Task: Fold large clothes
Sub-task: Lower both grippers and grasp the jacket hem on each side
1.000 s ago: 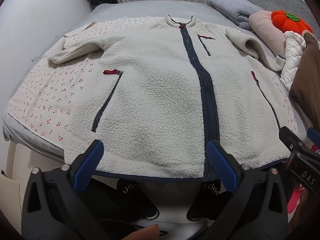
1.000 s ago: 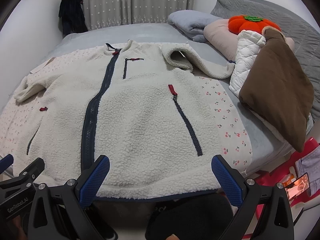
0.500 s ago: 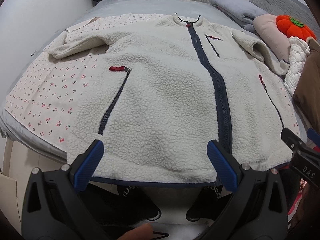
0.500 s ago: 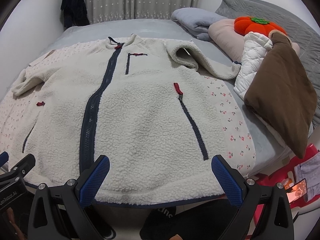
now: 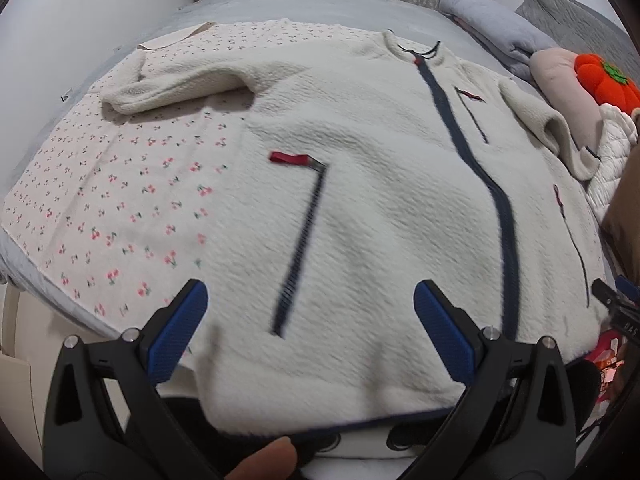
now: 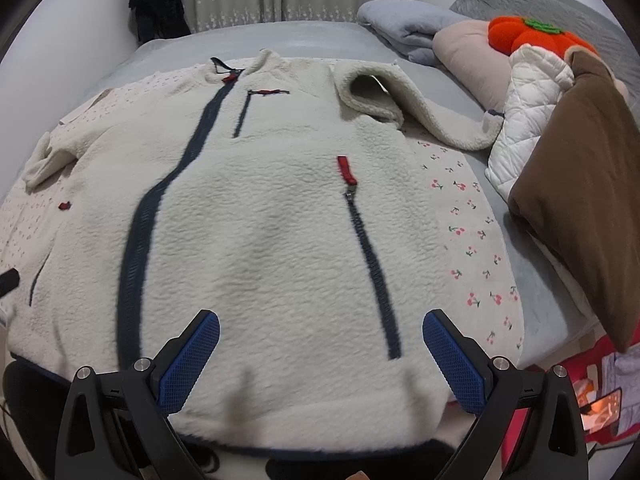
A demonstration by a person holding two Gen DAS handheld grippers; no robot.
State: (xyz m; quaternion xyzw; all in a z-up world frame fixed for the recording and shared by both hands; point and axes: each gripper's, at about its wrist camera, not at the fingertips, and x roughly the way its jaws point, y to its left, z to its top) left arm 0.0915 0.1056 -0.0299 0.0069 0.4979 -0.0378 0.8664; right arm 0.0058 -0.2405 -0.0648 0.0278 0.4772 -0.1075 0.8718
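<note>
A cream fleece jacket [image 5: 384, 184] [image 6: 260, 220] lies flat, front up, on the bed, with a navy centre zip [image 5: 500, 216] [image 6: 160, 196] and red-tabbed pocket zips. Its sleeves spread to both sides, the right one curled near the pillows [image 6: 400, 100]. My left gripper [image 5: 310, 320] hangs open over the hem on the jacket's left half, pads [image 5: 180, 328] wide apart. Over the hem of the right half my right gripper [image 6: 320, 354] is open too, straddling the lower end of the pocket zip [image 6: 372, 260]. Neither holds cloth.
A cherry-print sheet [image 5: 120, 200] lies under the jacket on the grey bed [image 6: 300, 36]. Pillows, an orange plush [image 6: 532, 36], a white quilted piece and a brown cushion [image 6: 580, 184] crowd the right side. Red clutter [image 6: 600, 396] lies on the floor at right.
Both grippers have moved forward over the jacket's hem; the jacket fills more of each view. The jaws stayed wide open.
</note>
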